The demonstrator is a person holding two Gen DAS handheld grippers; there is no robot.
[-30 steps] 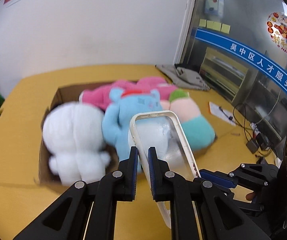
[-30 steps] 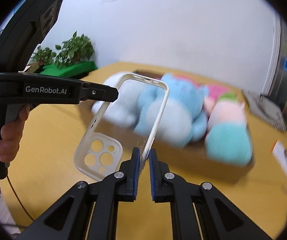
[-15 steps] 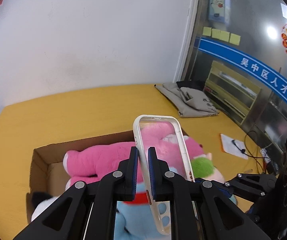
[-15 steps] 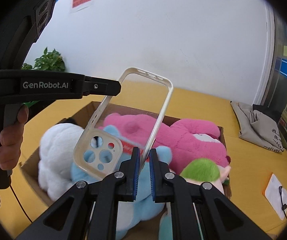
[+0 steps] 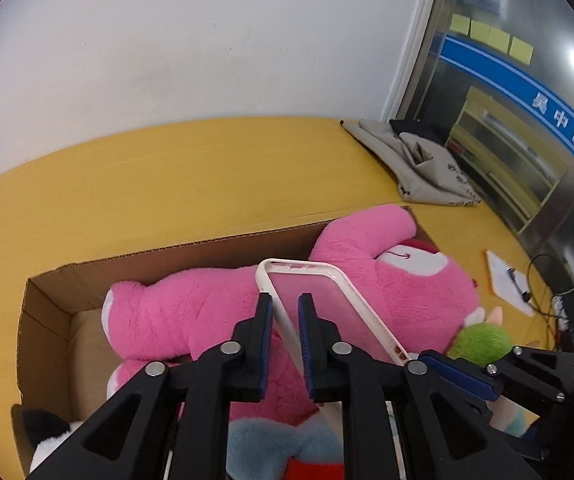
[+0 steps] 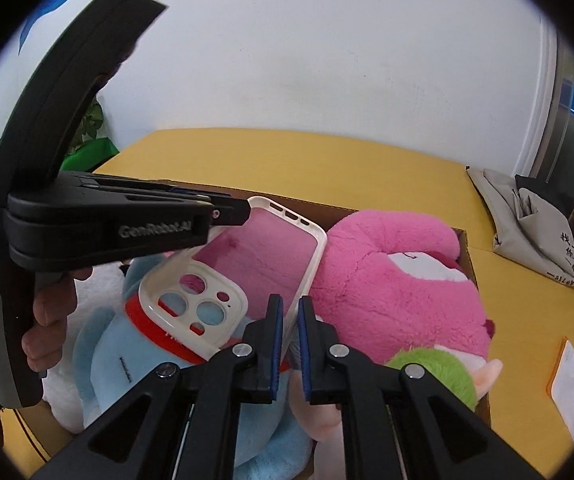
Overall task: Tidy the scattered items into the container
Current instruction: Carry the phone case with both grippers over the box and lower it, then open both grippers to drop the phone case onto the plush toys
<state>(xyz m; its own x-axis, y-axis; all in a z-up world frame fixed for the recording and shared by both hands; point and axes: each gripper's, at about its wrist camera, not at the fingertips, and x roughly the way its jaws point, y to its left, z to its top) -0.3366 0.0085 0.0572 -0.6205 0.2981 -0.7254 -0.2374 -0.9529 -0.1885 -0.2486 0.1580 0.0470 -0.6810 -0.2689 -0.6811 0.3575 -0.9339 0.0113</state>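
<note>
A clear phone case with a cream rim [image 5: 327, 300] [image 6: 247, 264] is held in the air over the cardboard box [image 5: 47, 300] [image 6: 469, 256]. My left gripper [image 5: 285, 308] is shut on one long edge of the case; its fingers also show in the right wrist view [image 6: 223, 214]. My right gripper [image 6: 291, 312] is shut on the opposite long edge; its fingers show at the lower right of the left wrist view [image 5: 459, 376]. The box holds a pink plush [image 5: 207, 312] [image 6: 387, 288], a blue plush [image 6: 127, 360], a white plush [image 6: 63, 392] and a green-topped plush [image 6: 435, 372].
The box stands on a yellow table [image 5: 167, 184]. A grey cloth bag [image 5: 419, 168] lies at the table's far right. A white card with a cable [image 5: 511, 288] lies right of the box. A green plant [image 6: 91, 128] stands beyond the table's left edge.
Both grippers have carried the phone case forward and lower over the box, so the pink plush now fills the view behind it. Both grips on the case are unchanged.
</note>
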